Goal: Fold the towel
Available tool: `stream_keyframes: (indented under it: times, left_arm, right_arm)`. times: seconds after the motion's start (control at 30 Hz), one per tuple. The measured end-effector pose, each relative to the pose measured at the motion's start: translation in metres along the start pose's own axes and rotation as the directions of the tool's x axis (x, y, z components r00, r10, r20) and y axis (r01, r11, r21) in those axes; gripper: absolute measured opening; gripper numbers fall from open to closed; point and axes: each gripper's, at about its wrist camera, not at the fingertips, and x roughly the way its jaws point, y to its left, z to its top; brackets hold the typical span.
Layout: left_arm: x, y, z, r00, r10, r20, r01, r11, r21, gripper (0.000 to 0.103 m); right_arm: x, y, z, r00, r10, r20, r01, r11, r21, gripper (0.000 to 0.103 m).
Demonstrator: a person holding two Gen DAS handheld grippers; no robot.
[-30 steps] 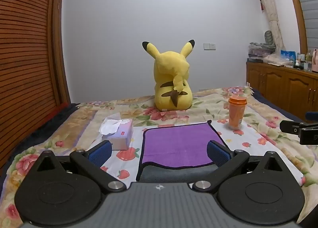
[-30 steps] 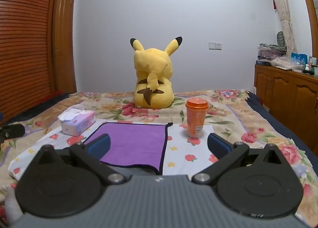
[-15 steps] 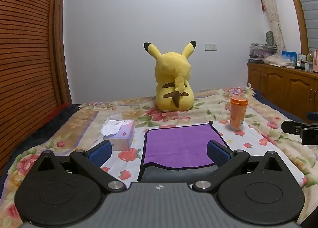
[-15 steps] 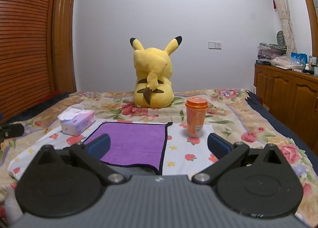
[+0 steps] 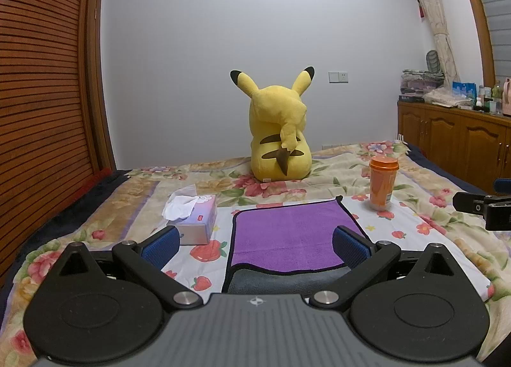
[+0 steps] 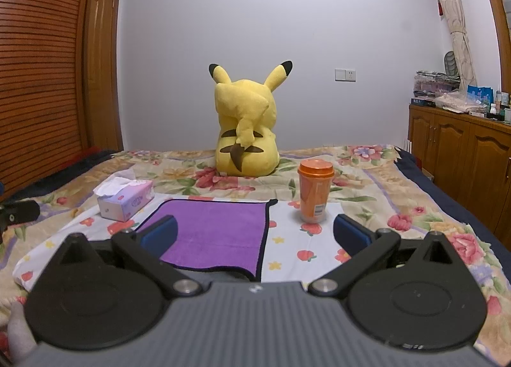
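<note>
A purple towel (image 5: 289, 234) with a black hem lies on the bed, its near edge turned over to show a grey underside (image 5: 281, 282). It also shows in the right wrist view (image 6: 217, 236). My left gripper (image 5: 255, 247) is open and empty, held above the towel's near edge with its blue pads wide apart. My right gripper (image 6: 255, 232) is open and empty, over the towel's right side. The right gripper's tip (image 5: 482, 205) shows at the right edge of the left wrist view.
A tissue box (image 5: 193, 221) sits left of the towel and an orange lidded cup (image 5: 382, 183) right of it. A yellow plush toy (image 5: 278, 143) sits behind. The floral bedspread (image 5: 424, 207) covers the bed; wooden cabinets (image 5: 456, 143) stand at the right.
The left gripper has drawn back and shifted slightly left, so the scene sits a little further right and smaller. The right gripper has barely moved. Both stay open.
</note>
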Motion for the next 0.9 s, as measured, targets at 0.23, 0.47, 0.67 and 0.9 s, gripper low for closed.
stream_keyframes:
  times: [0.23,0.47,0.67,0.9]
  left_arm:
    - [-0.0004,-0.0009,-0.0001,1.0,0.001,0.001,-0.001,1.0,0.002,0.103]
    - [-0.0005,-0.0013,-0.0005,1.0,0.002,0.002,-0.002,1.0,0.002,0.103]
    - [-0.0005,-0.0018,-0.0006,1.0,0.003,0.002,-0.003,1.0,0.003,0.103]
    - [-0.0004,-0.0023,-0.0007,1.0,0.004,0.002,-0.004,1.0,0.005,0.103]
  right_arm:
    - [-0.0003,-0.0005,-0.0009,1.0,-0.001,0.001,0.001,1.0,0.0,0.103]
    - [-0.0022,0.0012,0.004,1.0,-0.001,0.004,0.001,1.0,-0.001,0.103]
    - [-0.0022,0.001,0.0037,1.0,-0.001,0.004,0.001,1.0,0.0,0.103]
    - [-0.0022,0.0009,0.0031,1.0,-0.001,0.005,0.001,1.0,0.0,0.103]
